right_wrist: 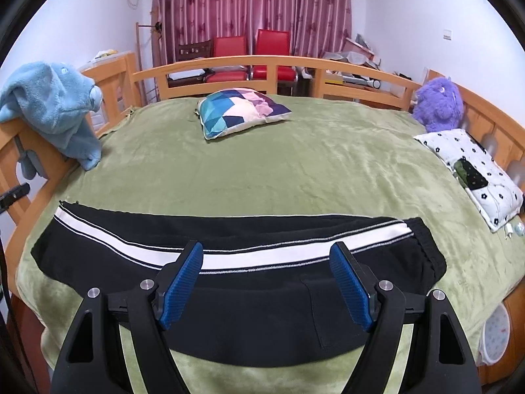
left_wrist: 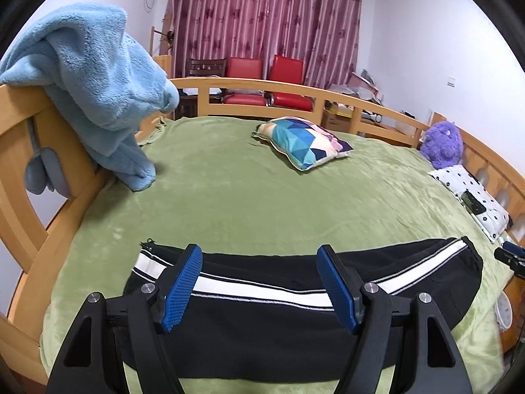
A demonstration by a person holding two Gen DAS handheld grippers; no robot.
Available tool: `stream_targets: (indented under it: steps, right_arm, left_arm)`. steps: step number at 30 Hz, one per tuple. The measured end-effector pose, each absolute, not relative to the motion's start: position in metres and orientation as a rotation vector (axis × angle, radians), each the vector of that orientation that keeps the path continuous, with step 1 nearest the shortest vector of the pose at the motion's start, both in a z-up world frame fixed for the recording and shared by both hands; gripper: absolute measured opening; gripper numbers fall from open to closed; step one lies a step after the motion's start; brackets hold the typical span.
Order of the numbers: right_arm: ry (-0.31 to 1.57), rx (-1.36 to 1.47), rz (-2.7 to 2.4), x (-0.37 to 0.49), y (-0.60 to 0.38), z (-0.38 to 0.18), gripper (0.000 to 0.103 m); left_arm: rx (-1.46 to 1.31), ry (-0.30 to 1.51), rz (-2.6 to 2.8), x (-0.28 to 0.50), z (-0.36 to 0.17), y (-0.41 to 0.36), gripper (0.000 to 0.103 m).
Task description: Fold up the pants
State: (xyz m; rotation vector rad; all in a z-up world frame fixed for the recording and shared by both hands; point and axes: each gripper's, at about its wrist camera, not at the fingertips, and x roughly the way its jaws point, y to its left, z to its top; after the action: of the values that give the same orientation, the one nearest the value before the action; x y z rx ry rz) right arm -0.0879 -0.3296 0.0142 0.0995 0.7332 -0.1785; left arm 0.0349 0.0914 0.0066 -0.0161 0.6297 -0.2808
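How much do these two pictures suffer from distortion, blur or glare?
Left wrist view: strong fisheye bending of the bed rail, dark corners, sharp pants, no glare. Right wrist view: the same curving, even soft light, slight blur on the rail.

We observe black pants (right_wrist: 229, 282) lying flat across the green bed (right_wrist: 295, 170); right gripper (right_wrist: 265, 285) jaws apart above them.

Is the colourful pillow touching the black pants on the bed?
Apart. The right wrist view shows a wide band of bare green blanket between the colourful pillow and the black pants; the left wrist view shows the same gap.
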Motion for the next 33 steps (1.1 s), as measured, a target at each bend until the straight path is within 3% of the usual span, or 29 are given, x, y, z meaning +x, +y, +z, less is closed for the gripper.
stream_targets:
  steps: [19, 33]
  right_arm:
    - [0.699, 0.061, 0.042, -0.071, -0.312, 0.001, 0.079]
    - [0.715, 0.054, 0.119, -0.015, -0.311, -0.027, 0.079]
  left_arm:
    - [0.066, 0.612, -0.146, -0.012, 0.023, 0.072, 0.071]
    - [-0.069, 0.676, -0.069, 0.005, 0.020, 0.062, 0.071]
